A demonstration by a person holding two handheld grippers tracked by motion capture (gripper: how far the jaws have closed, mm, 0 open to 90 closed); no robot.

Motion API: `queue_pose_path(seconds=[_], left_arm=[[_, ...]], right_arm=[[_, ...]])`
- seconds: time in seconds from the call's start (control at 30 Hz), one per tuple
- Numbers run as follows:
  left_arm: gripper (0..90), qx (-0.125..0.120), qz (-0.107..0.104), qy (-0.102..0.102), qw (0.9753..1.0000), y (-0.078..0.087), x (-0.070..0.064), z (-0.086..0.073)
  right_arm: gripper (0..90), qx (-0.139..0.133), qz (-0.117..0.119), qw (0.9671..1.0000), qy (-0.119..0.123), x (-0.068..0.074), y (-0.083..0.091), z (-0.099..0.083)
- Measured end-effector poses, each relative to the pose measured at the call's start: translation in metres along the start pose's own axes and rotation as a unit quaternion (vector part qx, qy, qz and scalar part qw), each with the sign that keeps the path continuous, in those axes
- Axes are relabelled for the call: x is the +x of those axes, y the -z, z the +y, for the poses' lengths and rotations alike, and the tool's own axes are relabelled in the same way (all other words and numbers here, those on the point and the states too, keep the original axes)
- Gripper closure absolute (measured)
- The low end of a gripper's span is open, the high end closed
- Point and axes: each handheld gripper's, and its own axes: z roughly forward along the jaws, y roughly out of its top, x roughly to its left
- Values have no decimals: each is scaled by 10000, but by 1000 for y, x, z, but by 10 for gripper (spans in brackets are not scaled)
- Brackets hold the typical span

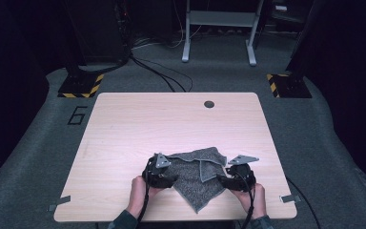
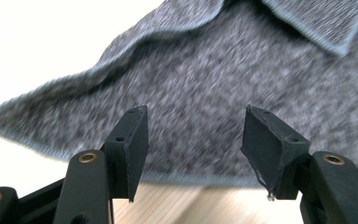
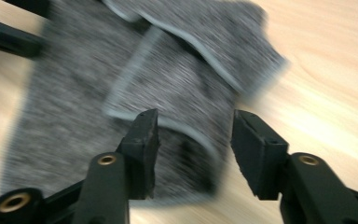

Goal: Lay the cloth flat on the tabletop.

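A grey cloth (image 1: 196, 172) with a pale hem lies crumpled near the front of the wooden table (image 1: 138, 124), one corner folded over. My left gripper (image 1: 171, 179) sits at the cloth's left edge, and my right gripper (image 1: 221, 180) at its right edge. In the left gripper view the jaws of the left gripper (image 2: 193, 142) stand open above the cloth (image 2: 223, 79), close to its hem. The right gripper (image 3: 193, 149) is open too, jaws apart over the cloth's (image 3: 121, 98) folded edge. Nothing is clamped between either pair.
A round cable hole (image 1: 209, 104) sits near the table's far edge. Beyond the table are a white desk frame (image 1: 219, 28), black stands with yellow-striped bases (image 1: 81, 86) and cables on the grey floor. Tape tabs mark the table's front corners.
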Motion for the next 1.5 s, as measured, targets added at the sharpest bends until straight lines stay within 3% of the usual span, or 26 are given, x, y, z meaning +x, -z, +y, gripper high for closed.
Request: queue_pose_path(seconds=[0.1,0.17,0.27,0.4,0.43,0.5,0.6,0.87,1.03,1.23,1.33,1.43,1.5], left_arm=[[404,41,-77,-71,9999,-6,-5,6],[404,75,-65,-90,9999,-11,-8,6],[416,188,-119,-106,9997,-17,-12,4],[456,166,-61,-124,9998,-16,-10,2],[484,168,-55,-112,9998,-15,-9,2],[507,163,-73,-107,9998,-13,-7,-1],[521,158,-56,-143,9998,-11,-6,-3],[521,186,-33,-126,9997,-4,1,-9],[521,229,-90,-74,9997,1,8,-13],[519,230,-102,-5,9997,4,12,-16],[506,143,-151,19,9998,5,12,-18],[397,122,-168,85,9997,7,12,-20],[369,6,-141,130,9998,13,11,-21]], right_arm=[[446,-68,140,9998,114,12,-5,10],[405,-2,210,9995,227,23,-18,17],[392,270,190,9989,344,34,-41,21],[596,623,-173,9953,723,44,-66,17],[674,603,-214,9956,678,45,-67,16],[779,484,-323,9963,637,42,-65,14],[824,377,-294,9976,497,33,-58,13],[840,43,-553,9985,17,3,-33,13],[839,-137,-801,9962,-314,-21,-18,9],[835,-57,-1032,9934,-496,-39,-12,5],[793,96,-983,9931,-628,-46,-16,-1],[673,326,-856,9942,-566,-45,-21,-6],[585,332,-742,9954,-510,-43,-20,-6]])
